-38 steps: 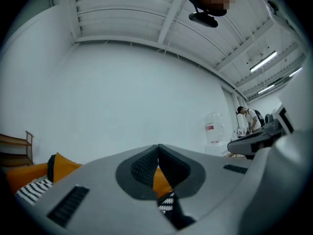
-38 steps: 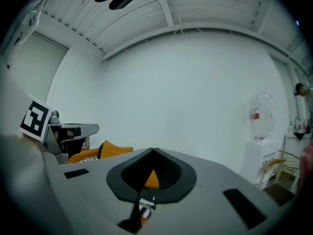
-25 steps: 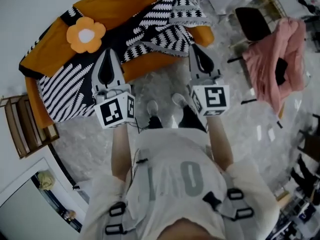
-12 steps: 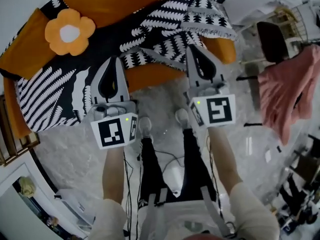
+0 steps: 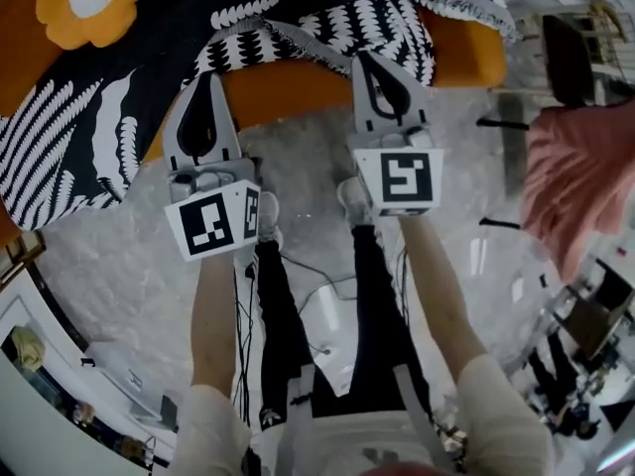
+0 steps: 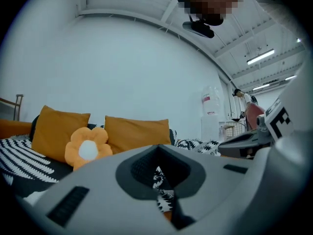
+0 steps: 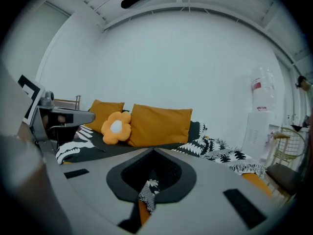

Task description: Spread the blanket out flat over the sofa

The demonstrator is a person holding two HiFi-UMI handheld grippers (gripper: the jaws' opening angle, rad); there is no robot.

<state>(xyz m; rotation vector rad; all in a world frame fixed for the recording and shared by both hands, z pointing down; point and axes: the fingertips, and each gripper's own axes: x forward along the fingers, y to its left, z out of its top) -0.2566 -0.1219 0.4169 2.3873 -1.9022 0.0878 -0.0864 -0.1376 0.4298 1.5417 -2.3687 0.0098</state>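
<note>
Between the left gripper's closed fingers a bit of the blanket is pinched; the right gripper is clamped on its fringed edge likewise. Just beyond both tips runs the sofa's front, the blanket rumpled over the seat behind. Far left of the left fingers lies a flower cushion.

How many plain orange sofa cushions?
2. Left plain orange square cushion behind the orange flower-shaped pillow; right plain orange square cushion beside it. The black-and-white patterned blanket may hide more.
</note>
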